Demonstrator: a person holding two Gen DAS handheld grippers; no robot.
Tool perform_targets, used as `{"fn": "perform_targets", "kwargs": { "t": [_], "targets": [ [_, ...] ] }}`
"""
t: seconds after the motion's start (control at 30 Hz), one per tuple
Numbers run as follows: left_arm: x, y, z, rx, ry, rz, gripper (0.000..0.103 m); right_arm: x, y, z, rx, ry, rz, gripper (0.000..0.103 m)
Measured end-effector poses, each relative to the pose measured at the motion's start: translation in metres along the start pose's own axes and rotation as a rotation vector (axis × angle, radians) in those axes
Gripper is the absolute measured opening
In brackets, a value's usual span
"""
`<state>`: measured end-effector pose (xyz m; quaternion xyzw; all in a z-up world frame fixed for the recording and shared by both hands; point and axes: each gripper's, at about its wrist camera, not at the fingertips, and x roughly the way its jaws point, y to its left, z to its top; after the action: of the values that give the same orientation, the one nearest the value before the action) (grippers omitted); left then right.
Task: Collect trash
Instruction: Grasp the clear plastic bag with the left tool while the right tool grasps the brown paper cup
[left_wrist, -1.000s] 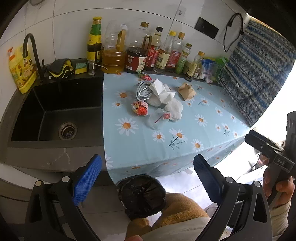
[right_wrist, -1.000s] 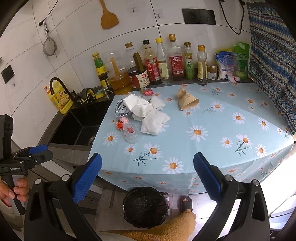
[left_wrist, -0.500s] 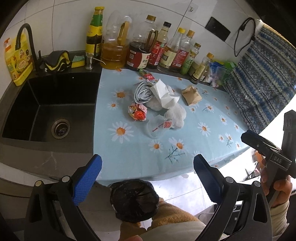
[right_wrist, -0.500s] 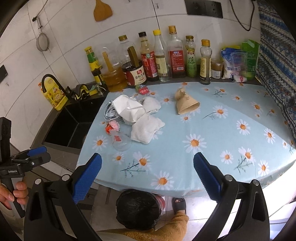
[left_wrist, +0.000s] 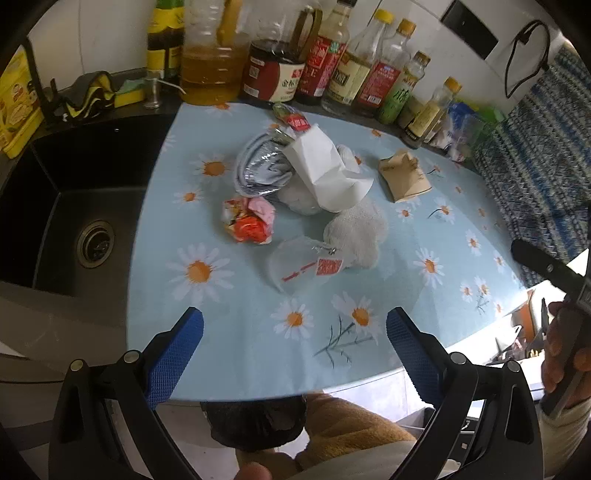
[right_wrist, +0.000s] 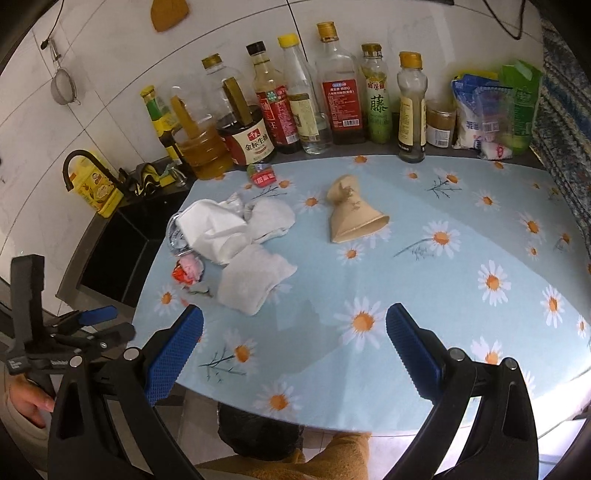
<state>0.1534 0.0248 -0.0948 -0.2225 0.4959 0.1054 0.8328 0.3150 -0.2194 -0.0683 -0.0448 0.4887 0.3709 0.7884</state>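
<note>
Trash lies heaped on the daisy tablecloth (left_wrist: 236, 332): a white paper bag (left_wrist: 325, 173), a silver foil wrapper (left_wrist: 258, 170), a red and pink wrapper (left_wrist: 249, 221), a clear plastic cup with a red label (left_wrist: 303, 264), a crumpled white tissue (left_wrist: 356, 232) and a brown paper cup (left_wrist: 404, 175). My left gripper (left_wrist: 294, 336) is open above the table's near edge, short of the clear cup. My right gripper (right_wrist: 294, 334) is open over the cloth near the white tissue (right_wrist: 255, 282); the brown cup (right_wrist: 352, 218) lies beyond. A black-lined bin (right_wrist: 258, 432) sits below the table edge.
A row of sauce and oil bottles (right_wrist: 332, 92) lines the back wall. A black sink (left_wrist: 70, 206) with a faucet lies left of the cloth. Packets (right_wrist: 495, 110) stand at the back right. A patterned fabric (left_wrist: 535, 155) hangs on the right. A person's leg in tan cloth (left_wrist: 354, 432) is below.
Both grippers have moved forward and lower toward the table, so the trash pile looks larger and closer. Both stay open. The bin has slid mostly under the table edge in view.
</note>
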Motion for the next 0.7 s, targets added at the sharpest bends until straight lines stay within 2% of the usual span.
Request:
{"fn": "perform_targets", "kwargs": {
  "t": [0.13, 0.33, 0.43, 0.53, 0.7],
  "targets": [
    [0.027, -0.010, 0.007, 0.006, 0.018, 0.047, 0.096, 0.017, -0.014, 0.016, -0.033, 0.019, -0.006, 0.098],
    [0.049, -0.021, 0.016, 0.037, 0.007, 0.103, 0.096, 0.046, -0.038, 0.039, -0.059, 0.051, 0.032, 0.098],
    [0.062, -0.021, 0.022, 0.025, 0.021, 0.123, 0.096, 0.063, -0.047, 0.052, -0.075, 0.074, 0.043, 0.098],
    [0.075, -0.022, 0.024, 0.031, 0.041, 0.111, 0.096, 0.078, -0.056, 0.063, -0.095, 0.087, 0.053, 0.098],
    [0.092, -0.020, 0.028, 0.030, 0.051, 0.151, 0.095, 0.106, -0.066, 0.081, -0.121, 0.109, 0.063, 0.098]
  ]
}}
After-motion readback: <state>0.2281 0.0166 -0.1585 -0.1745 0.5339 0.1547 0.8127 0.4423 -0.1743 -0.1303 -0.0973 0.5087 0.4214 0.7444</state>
